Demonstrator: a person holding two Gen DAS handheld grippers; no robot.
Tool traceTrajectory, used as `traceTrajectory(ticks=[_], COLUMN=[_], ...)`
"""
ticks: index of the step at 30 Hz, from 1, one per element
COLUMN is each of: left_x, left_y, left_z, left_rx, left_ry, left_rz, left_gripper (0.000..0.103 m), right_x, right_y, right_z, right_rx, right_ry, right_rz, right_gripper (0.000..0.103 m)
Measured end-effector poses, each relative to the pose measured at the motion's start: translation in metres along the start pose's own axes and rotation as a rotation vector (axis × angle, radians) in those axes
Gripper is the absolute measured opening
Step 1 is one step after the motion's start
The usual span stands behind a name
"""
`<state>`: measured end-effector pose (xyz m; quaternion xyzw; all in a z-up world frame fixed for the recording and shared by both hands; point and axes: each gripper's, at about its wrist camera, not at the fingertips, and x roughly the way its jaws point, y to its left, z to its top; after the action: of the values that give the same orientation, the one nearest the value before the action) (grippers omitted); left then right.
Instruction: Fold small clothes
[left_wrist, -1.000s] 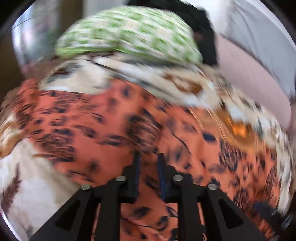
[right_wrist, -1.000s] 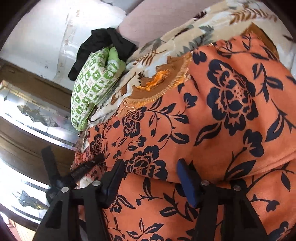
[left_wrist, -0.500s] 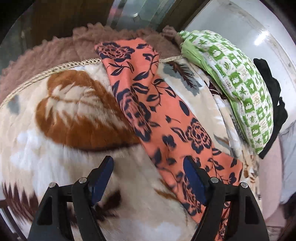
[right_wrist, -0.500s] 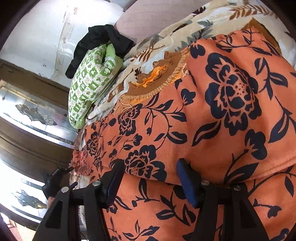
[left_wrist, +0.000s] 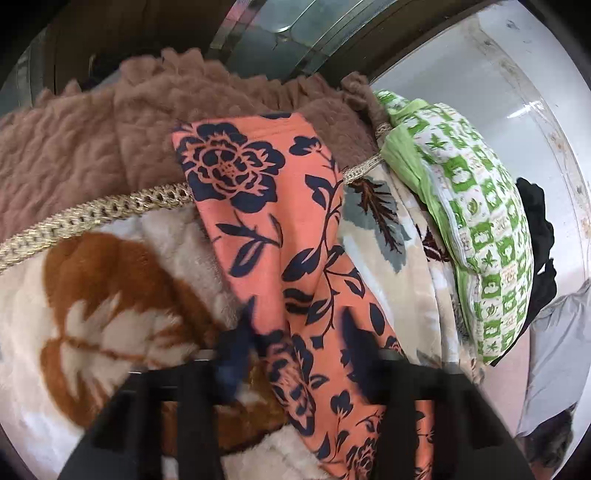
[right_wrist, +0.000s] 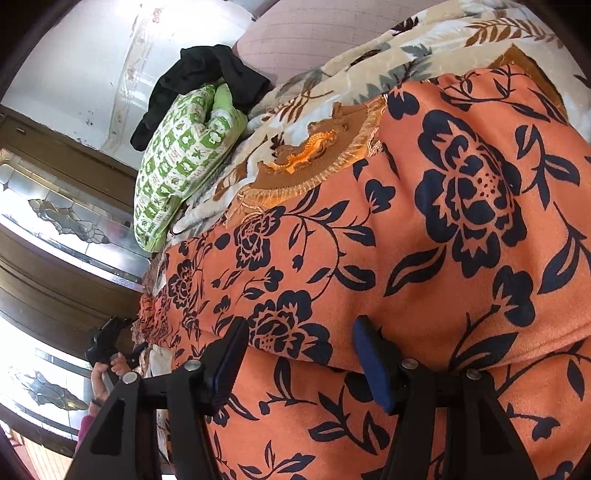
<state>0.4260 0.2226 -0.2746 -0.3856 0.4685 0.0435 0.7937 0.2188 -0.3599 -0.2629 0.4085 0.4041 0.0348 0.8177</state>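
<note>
We have the orange flowered cloth (right_wrist: 424, 229) spread on the bed, a narrow strip of it running over the leaf-patterned blanket (left_wrist: 110, 314) toward the brown fleece (left_wrist: 92, 140). Our left hand-held gripper (left_wrist: 295, 354) straddles that strip; its jaws have just been closing, blurred, and we cannot tell if the pads pinch yet. Our right hand-held gripper (right_wrist: 299, 362) stands released over a folded edge, likely ready to hold it. The green checked pillow (left_wrist: 480, 229) and black garment (right_wrist: 207, 81) lie beside, not in the way.
</note>
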Motion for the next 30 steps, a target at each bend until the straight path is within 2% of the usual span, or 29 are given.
traceTrajectory(ticks=[4, 6, 9, 13, 15, 19, 22, 24, 25, 27, 28, 30], left_x=[0.004, -0.006, -0.023, -0.049, -0.061, -0.075, -0.072, -0.064, -0.054, -0.04, -0.025, -0.007], left_y=[0.002, -0.01, -0.041, -0.11, -0.151, -0.236, -0.294, -0.312, -0.322, -0.331, -0.334, -0.331], left_z=[0.006, 0.0, -0.008, -0.039, -0.066, -0.146, -0.233, -0.279, -0.314, -0.357, -0.389, -0.422], left_rx=[0.001, 0.049, 0.171, 0.371, 0.487, 0.719, 0.904, 0.974, 1.014, 1.082, 1.146, 1.195], left_ry=[-0.012, -0.053, -0.111, -0.131, -0.126, -0.082, -0.001, 0.064, 0.117, 0.174, 0.24, 0.332], left_rz=[0.028, 0.014, 0.004, -0.037, -0.066, -0.147, -0.216, -0.24, -0.251, -0.237, -0.212, -0.154], left_gripper=[0.011, 0.009, 0.007, 0.007, 0.007, 0.007, 0.007, 0.007, 0.007, 0.007, 0.01, 0.013], right_x=[0.001, 0.001, -0.001, -0.013, -0.022, -0.047, -0.064, -0.077, -0.082, -0.097, -0.102, -0.116], right_y=[0.001, 0.001, -0.001, -0.003, -0.007, -0.016, -0.028, -0.037, -0.041, -0.051, -0.055, -0.067], right_z=[0.001, 0.001, 0.002, 0.007, 0.011, 0.021, 0.028, 0.034, 0.036, 0.041, 0.043, 0.047], right_rx=[-0.005, 0.0, 0.022, 0.034, 0.062, 0.112, 0.162, 0.195, 0.207, 0.239, 0.252, 0.293], right_ry=[0.0, -0.002, -0.017, -0.067, -0.096, -0.158, -0.197, -0.225, -0.236, -0.271, -0.285, -0.32], right_rz=[-0.005, -0.002, 0.009, -0.006, -0.001, 0.026, 0.044, 0.051, 0.053, 0.064, 0.068, 0.078], right_gripper=[0.062, 0.062, 0.062, 0.062, 0.062, 0.062, 0.062, 0.062, 0.062, 0.062, 0.062, 0.064])
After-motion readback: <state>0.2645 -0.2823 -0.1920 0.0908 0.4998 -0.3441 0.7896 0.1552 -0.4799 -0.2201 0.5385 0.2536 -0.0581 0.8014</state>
